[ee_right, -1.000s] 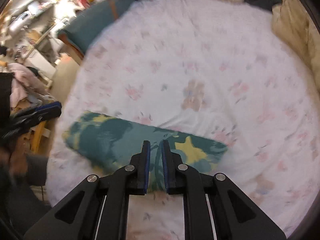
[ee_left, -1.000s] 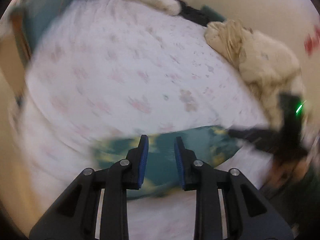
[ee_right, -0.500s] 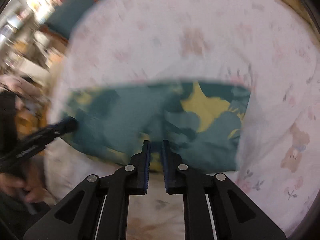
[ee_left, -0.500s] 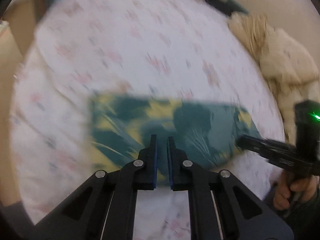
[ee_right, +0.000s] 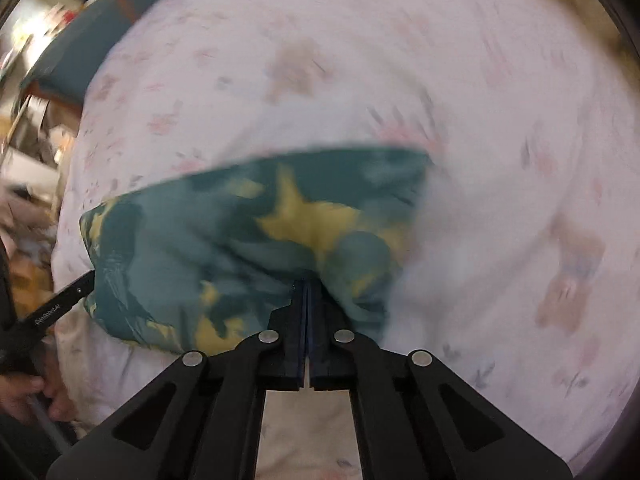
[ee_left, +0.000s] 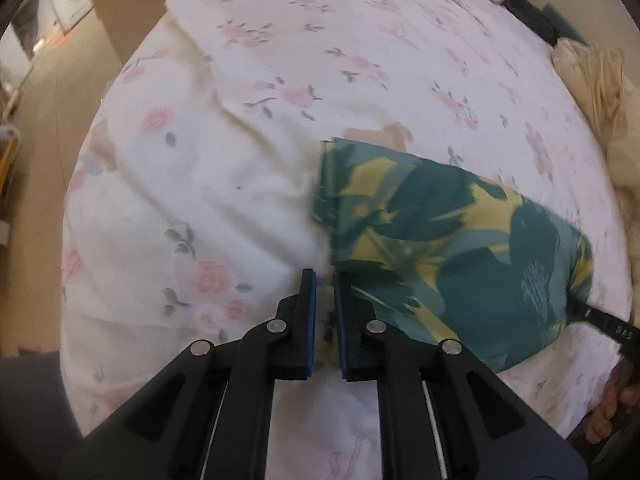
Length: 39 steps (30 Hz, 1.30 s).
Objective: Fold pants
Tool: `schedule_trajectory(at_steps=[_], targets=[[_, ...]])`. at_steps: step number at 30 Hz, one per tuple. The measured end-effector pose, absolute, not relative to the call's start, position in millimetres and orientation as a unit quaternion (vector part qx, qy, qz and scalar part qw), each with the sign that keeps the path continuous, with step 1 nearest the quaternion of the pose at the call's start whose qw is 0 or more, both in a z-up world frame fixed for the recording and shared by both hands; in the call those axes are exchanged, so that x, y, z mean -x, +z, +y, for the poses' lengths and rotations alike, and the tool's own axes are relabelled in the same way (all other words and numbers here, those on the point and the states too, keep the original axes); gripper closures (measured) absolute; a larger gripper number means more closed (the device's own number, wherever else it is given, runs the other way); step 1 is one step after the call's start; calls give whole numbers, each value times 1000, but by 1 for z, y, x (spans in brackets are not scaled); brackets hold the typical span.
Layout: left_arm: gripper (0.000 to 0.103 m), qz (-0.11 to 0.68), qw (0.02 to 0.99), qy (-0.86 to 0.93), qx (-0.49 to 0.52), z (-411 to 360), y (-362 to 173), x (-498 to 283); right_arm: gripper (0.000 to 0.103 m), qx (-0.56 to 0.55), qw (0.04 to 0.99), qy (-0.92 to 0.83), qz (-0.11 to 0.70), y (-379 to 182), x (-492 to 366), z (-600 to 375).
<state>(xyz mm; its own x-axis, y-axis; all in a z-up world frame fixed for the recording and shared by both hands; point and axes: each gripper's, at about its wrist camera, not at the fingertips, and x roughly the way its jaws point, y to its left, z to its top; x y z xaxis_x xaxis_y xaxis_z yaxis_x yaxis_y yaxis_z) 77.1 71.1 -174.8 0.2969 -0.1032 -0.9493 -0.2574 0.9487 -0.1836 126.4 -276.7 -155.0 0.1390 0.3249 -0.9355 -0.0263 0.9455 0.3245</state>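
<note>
The pants (ee_left: pixel 448 248), made of teal cloth with a yellow leaf pattern, lie as a folded band on the bed sheet (ee_left: pixel 248 128), which is white with small pink flowers. In the left wrist view the band runs from the middle of the picture to the lower right, and its short left end is a straight edge. The left gripper (ee_left: pixel 324 276) is at the near left corner of this band. Its two blue pads stand a little apart, and I cannot tell if any cloth is between them, because this corner is blurred. In the right wrist view the pants (ee_right: pixel 248 240) stretch from the left side to the middle. The right gripper (ee_right: pixel 306 284) has its pads pressed together on the near edge of the cloth, close to the right end, and the fabric bunches up around the tips. At the left edge of this view the left gripper's black finger (ee_right: pixel 60 300) touches the other end of the band. A cream blanket (ee_left: pixel 600 92) lies in a heap at the far right side of the bed.
</note>
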Motion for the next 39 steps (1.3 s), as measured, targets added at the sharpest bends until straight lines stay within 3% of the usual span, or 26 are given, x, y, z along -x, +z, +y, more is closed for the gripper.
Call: schedule_trajectory(at_steps=[3,5,7,8,9,10,12,17,21,24,27,29,30,31,32,33,39], targets=[[95,583,790,82,173,88,-162,-69,102,-141,749,85,642,-143,-127,-299],[81,566,792,112,200,106,-155,-62,95,-159,770,82,613,-123,-126,-314],[28,525,804,132,244,125,-148,-53,94,-205,779,97,584,-106,-126,-329],[24,509,808,136,262,131,-146,-50,92,-225,781,105,572,-103,-127,-336],[23,500,809,136,278,135,-146,-49,86,-245,780,113,565,-100,-129,-341],[23,500,804,120,299,137,-148,-50,58,-267,774,121,562,-102,-131,-346],[23,513,793,84,318,130,-156,-58,26,-299,759,121,566,-111,-138,-346],[22,544,787,20,292,99,-170,-71,26,-291,746,125,586,-138,-153,-334],[12,538,809,-4,235,70,-170,-84,25,-297,719,144,612,-167,-155,-320],[14,526,811,-33,254,69,-169,-87,15,-313,714,165,604,-173,-153,-313],[26,527,809,-56,256,59,-170,-92,16,-291,716,195,604,-171,-151,-299],[32,528,810,-77,242,47,-171,-94,26,-260,733,196,598,-170,-150,-289],[42,529,814,-77,229,42,-171,-93,41,-244,733,204,601,-169,-148,-281],[54,529,817,-72,217,39,-171,-93,64,-234,731,215,604,-168,-146,-277],[62,529,817,-69,218,38,-172,-95,73,-225,732,230,601,-164,-144,-271],[85,527,816,-70,228,40,-172,-96,75,-221,736,236,595,-161,-143,-267],[88,483,841,-95,225,42,-134,-88,80,-210,765,242,559,-132,-138,-264]])
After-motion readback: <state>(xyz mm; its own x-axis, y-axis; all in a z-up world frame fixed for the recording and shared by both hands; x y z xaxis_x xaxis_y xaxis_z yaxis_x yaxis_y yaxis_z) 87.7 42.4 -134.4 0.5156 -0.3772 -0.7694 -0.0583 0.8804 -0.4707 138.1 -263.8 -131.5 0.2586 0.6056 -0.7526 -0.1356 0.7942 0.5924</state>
